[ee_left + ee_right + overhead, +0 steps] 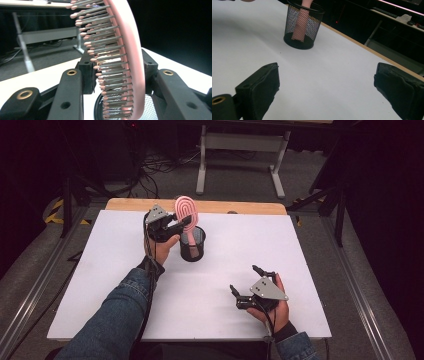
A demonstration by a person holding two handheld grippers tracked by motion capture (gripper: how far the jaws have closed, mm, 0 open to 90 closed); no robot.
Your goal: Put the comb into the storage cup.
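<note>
Pink hairbrush (186, 211) in mesh cup (193, 245) | left gripper (186, 222) fingers grasping it | right gripper (247, 280) fingers spread, empty

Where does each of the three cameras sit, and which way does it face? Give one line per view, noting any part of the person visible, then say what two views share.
High view: above the person's side, looking forward and down on the white table; both forearms, hands, left tool and right tool show.
Left gripper view: on the left tool, looking along its jaws, which sit either side of the pink hairbrush above the mesh cup.
Right gripper view: on the right tool, jaws wide apart, facing across the table.
Shared: all three show the mesh cup with the brush.
</note>
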